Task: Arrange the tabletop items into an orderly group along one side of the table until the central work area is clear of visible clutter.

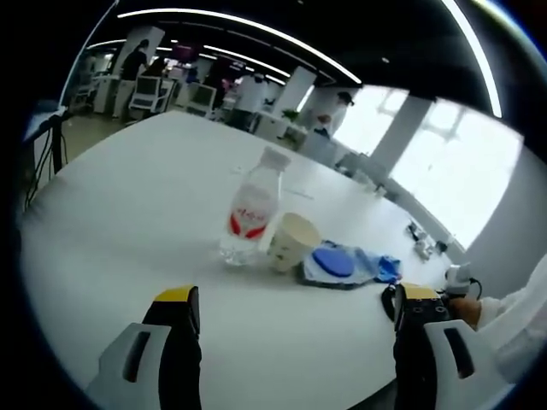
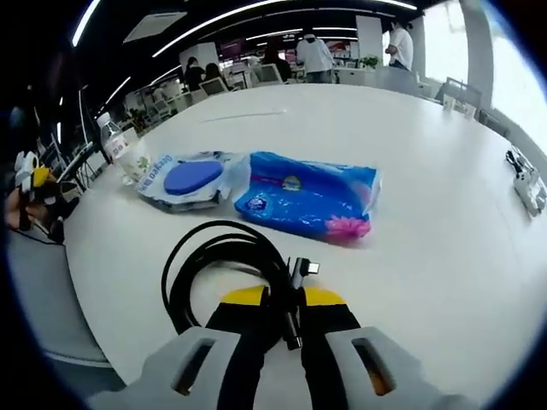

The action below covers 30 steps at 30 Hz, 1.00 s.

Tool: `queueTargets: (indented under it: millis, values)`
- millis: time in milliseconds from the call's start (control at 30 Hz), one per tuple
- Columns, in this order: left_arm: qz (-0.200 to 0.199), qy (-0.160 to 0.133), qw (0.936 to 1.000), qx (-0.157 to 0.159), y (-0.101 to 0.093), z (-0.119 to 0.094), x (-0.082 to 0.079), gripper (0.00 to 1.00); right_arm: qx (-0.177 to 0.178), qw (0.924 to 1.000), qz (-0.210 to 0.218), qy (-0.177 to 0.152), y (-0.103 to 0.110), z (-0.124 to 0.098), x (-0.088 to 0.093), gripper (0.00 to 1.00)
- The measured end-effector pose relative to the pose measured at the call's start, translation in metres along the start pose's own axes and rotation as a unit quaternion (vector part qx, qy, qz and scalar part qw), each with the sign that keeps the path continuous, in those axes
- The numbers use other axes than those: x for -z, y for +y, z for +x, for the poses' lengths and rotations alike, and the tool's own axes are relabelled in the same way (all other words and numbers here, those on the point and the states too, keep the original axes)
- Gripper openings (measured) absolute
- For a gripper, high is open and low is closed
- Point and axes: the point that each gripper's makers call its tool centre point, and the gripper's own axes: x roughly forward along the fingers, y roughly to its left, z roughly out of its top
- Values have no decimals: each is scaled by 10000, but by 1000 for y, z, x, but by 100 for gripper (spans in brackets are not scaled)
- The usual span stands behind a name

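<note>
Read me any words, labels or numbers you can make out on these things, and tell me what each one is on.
None can be read for sure.
Water bottle: red label, print too blurred.
Wipes pack: lettering along its edge, too small.
Blue tissue pack: printed design, words too blurred.
Paper cup: no print seen.
</note>
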Motion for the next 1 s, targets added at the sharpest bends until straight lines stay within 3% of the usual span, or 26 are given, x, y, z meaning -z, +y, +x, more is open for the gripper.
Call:
queueTargets:
  millis: [233, 367, 500, 700, 867, 900, 1000]
  values:
    - [-26, 15, 10000, 20, -2, -1, 2, 91, 6, 10000, 27, -83, 7, -4, 0, 15]
    - [-2, -17, 10000, 46, -7, 0, 2, 91, -43, 9990, 9, -447, 8, -9, -16, 37]
    - [37, -15, 10000, 42, -6, 1, 1, 92, -145, 9972, 112, -722, 13, -19, -27, 49]
    - [413, 66, 9991, 29, -10, 2, -2, 93, -99, 9977, 186, -641, 9, -27, -23, 77]
    - [473, 82, 9988, 15, -10, 0, -6, 93, -204, 9969, 194, -736, 16, -46, -28, 77]
    - [580, 241, 9980, -18, -9, -1, -1, 92, -214, 9968, 170, -752, 18, -45, -28, 77]
    - [827, 361, 9959, -96, -8, 0, 1, 93, -276, 9957, 197, -861, 25, -54, -36, 77]
